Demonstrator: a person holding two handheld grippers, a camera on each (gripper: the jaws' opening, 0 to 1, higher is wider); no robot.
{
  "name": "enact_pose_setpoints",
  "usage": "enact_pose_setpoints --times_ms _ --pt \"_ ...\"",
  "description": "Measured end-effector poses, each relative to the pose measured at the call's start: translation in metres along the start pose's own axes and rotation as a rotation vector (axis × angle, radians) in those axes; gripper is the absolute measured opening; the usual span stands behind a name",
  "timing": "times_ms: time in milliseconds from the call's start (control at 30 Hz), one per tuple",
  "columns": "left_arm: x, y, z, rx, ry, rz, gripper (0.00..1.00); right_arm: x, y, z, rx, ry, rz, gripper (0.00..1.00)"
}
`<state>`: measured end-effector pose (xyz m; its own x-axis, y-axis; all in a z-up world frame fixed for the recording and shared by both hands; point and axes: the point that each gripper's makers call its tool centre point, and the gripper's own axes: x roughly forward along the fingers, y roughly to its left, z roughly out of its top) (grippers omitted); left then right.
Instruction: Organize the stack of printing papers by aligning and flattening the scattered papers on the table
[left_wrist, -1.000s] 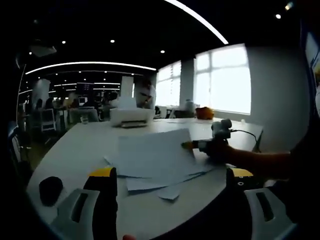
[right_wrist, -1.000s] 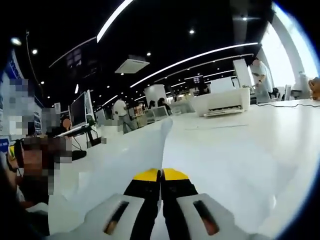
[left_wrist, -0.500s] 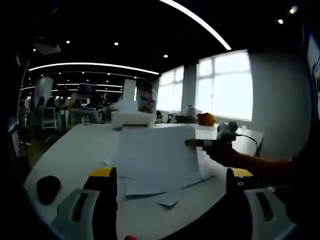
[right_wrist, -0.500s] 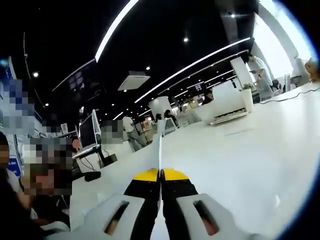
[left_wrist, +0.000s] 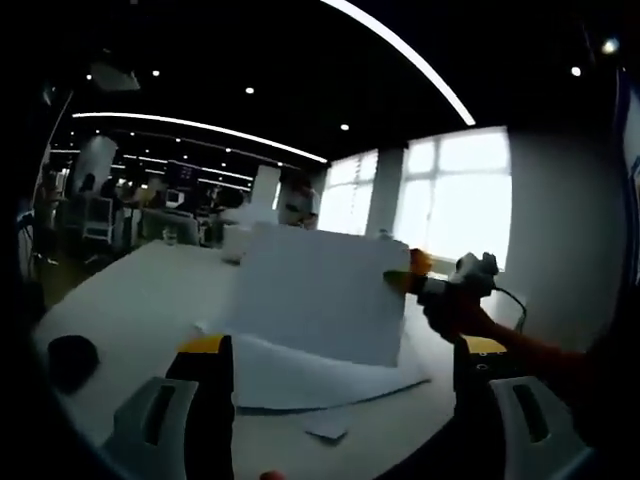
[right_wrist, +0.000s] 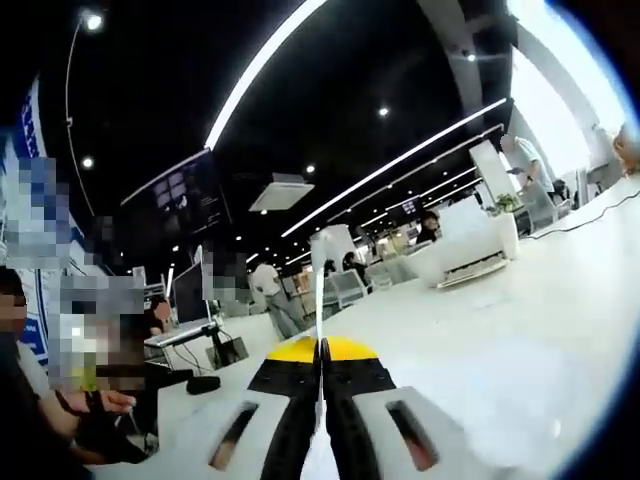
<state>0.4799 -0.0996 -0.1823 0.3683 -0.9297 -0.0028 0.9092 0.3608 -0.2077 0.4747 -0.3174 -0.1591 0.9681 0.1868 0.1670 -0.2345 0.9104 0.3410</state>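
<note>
In the left gripper view a white paper stack (left_wrist: 320, 295) stands lifted on edge above the table, tilted up. The right gripper (left_wrist: 412, 278) enters from the right and is shut on the stack's right edge, held by a hand. More loose sheets (left_wrist: 320, 385) lie flat under it on the white table (left_wrist: 130, 300). My left gripper (left_wrist: 340, 350) is open near the table's front edge, nothing between its yellow-tipped jaws. In the right gripper view the right gripper (right_wrist: 322, 350) is shut on the paper stack (right_wrist: 319, 290), seen edge-on as a thin white line.
A small paper scrap (left_wrist: 327, 428) lies by the front edge. A dark round object (left_wrist: 70, 358) sits on the table at the left. A white printer (right_wrist: 470, 262) stands at the far end. People sit and stand in the office behind.
The right gripper has raised the paper stack from lying flat to standing tilted up on edge. The left gripper stayed open and low.
</note>
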Motion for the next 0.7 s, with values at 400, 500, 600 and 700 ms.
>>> enact_pose_setpoints --times_ms 400,500,600,700 --pt "0.01 -0.009 -0.003 -0.122 -0.049 -0.08 0.96 -0.001 0.03 0.03 -0.071 -0.045 0.07 0.0" --pt "0.011 -0.014 -0.003 -0.142 -0.057 -0.111 0.97 -0.001 0.036 0.036 -0.089 -0.052 0.091 0.0" --pt "0.013 -0.018 -0.002 -0.174 -0.066 -0.144 0.97 -0.002 0.043 0.04 -0.088 -0.059 0.131 0.0" --pt "0.015 -0.022 0.002 -0.248 -0.096 -0.181 0.97 -0.003 0.05 0.045 -0.078 -0.066 0.148 0.0"
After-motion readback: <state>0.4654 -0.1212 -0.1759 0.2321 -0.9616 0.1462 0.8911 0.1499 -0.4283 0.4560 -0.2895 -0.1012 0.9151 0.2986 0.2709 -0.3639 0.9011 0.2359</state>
